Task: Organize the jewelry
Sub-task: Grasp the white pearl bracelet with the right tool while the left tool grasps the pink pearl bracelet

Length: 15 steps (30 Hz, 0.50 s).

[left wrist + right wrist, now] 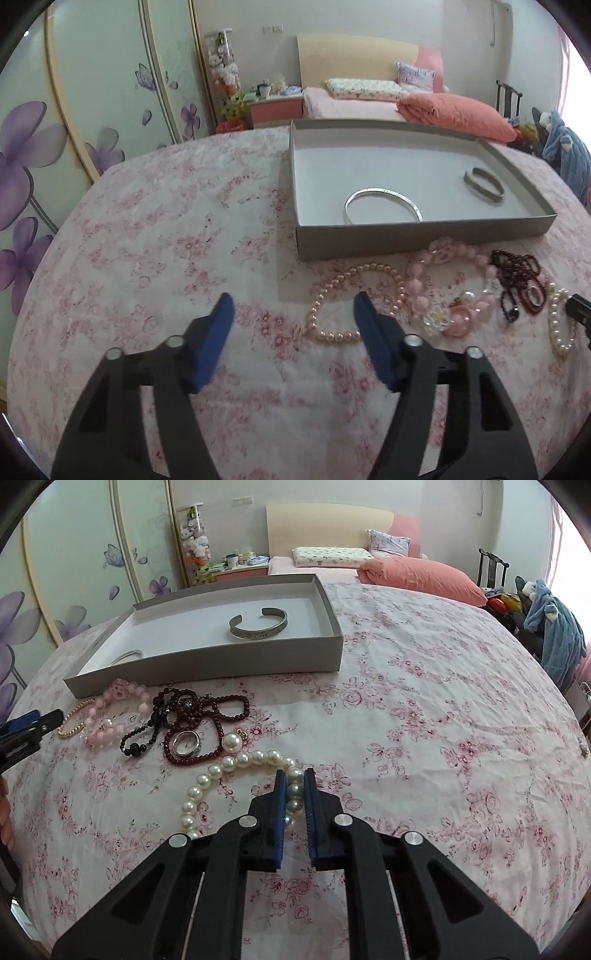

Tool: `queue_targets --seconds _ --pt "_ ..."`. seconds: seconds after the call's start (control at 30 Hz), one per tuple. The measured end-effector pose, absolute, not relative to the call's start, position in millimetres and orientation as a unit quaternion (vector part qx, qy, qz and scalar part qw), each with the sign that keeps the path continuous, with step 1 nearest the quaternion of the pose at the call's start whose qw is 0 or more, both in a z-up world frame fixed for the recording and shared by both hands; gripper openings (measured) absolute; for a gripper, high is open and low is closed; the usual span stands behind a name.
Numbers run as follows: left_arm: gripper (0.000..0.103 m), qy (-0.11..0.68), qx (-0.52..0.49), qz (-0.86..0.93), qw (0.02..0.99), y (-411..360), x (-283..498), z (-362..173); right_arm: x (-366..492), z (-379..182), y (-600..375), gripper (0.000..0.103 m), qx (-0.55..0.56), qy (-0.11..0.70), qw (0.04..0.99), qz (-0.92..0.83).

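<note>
My left gripper hovers open over the floral sheet. Its right finger overlaps the pink pearl necklace, and a stretch of that loop lies between the fingers, untouched. My right gripper is shut on the white pearl necklace, with pearls pinched between its blue pads. A grey cardboard box holds a thin silver bangle and a silver cuff bracelet. In front of the box lie a pink bead necklace, a dark red bead necklace and a small watch face.
Everything rests on a bed with a pink floral sheet. Flower-painted wardrobe doors stand at the left. Orange and white pillows lie beyond the box. Blue clothing hangs at the right edge.
</note>
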<state>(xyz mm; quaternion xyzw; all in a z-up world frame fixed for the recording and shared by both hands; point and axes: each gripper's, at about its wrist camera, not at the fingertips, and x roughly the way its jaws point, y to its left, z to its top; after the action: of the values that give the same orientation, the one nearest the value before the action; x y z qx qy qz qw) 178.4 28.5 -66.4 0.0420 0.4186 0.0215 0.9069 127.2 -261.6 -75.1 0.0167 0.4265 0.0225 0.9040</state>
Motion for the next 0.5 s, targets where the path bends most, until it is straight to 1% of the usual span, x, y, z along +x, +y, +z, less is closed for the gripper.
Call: queue_targets --seconds 0.07,0.17,0.5 --pt "0.053 0.427 0.048 0.020 0.903 26.6 180.7 -71.8 127.2 -74.6 -261.6 0.011 0.020 0.427 0.904 0.023" --pt "0.045 0.431 0.050 0.016 0.901 24.7 179.4 -74.9 127.7 -75.3 -262.5 0.011 0.021 0.427 0.904 0.024" --pt "0.031 0.433 0.053 0.001 0.900 19.9 175.7 -76.4 127.8 -75.6 -263.3 0.011 0.024 0.427 0.903 0.025"
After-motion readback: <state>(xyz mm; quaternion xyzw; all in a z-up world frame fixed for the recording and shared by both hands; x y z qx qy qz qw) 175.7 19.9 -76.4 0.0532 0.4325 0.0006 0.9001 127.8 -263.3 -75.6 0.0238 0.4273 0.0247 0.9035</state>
